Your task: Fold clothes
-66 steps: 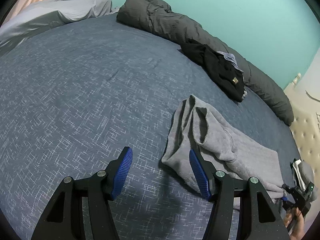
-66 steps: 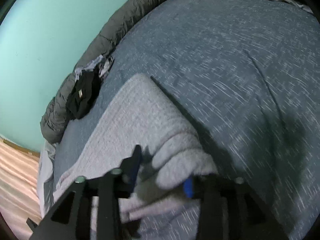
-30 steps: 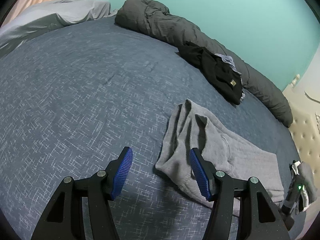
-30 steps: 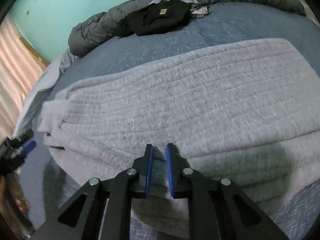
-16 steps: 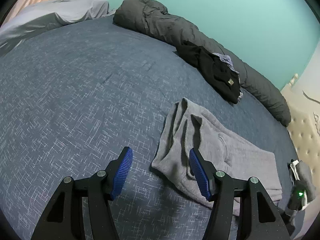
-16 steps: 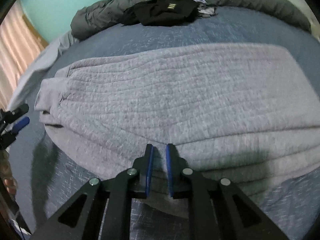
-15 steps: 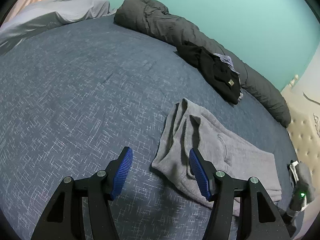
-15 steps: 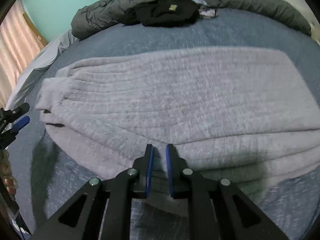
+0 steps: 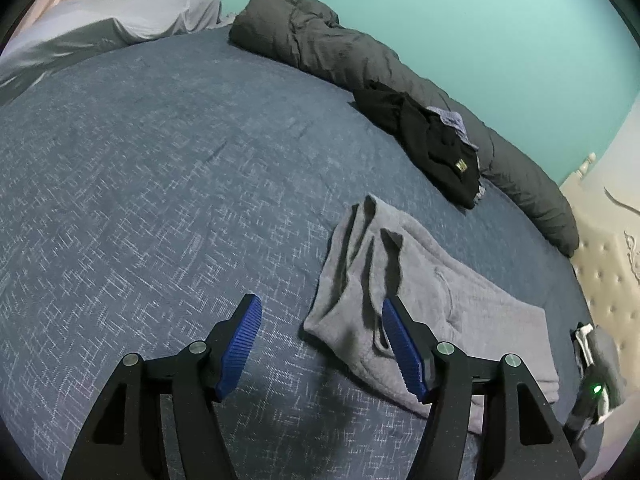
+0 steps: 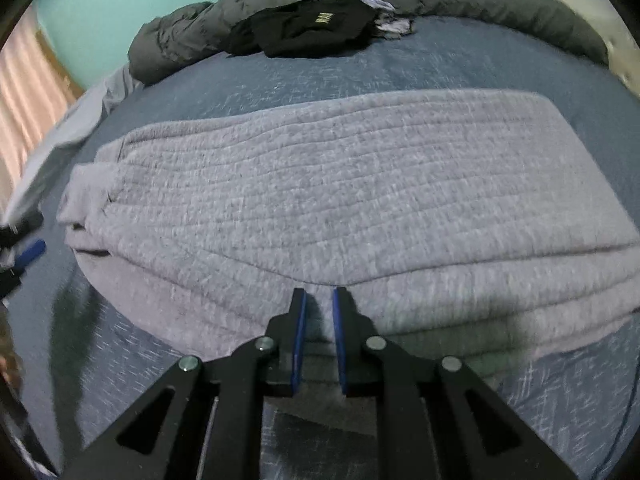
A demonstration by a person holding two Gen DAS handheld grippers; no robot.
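A grey fleece garment (image 9: 424, 300) lies folded lengthwise on the blue bedspread (image 9: 160, 184). In the right wrist view the garment (image 10: 340, 200) fills the middle. My left gripper (image 9: 320, 344) is open and empty, just above the bed beside the garment's bunched near end. My right gripper (image 10: 319, 312) has its jaws nearly together at the garment's near edge; no cloth shows clearly between the pads. The right gripper also shows at the far right of the left wrist view (image 9: 592, 396).
A black garment (image 9: 432, 140) with a lilac one lies on a rolled dark grey duvet (image 9: 340, 56) along the teal wall. A pale grey pillow (image 9: 100, 24) lies at the back left. A cream tufted headboard (image 9: 612, 280) stands at right.
The right gripper let go of the garment's end, swung round to face across it, and closed its jaws. The garment now lies flatter. The left gripper hardly moved.
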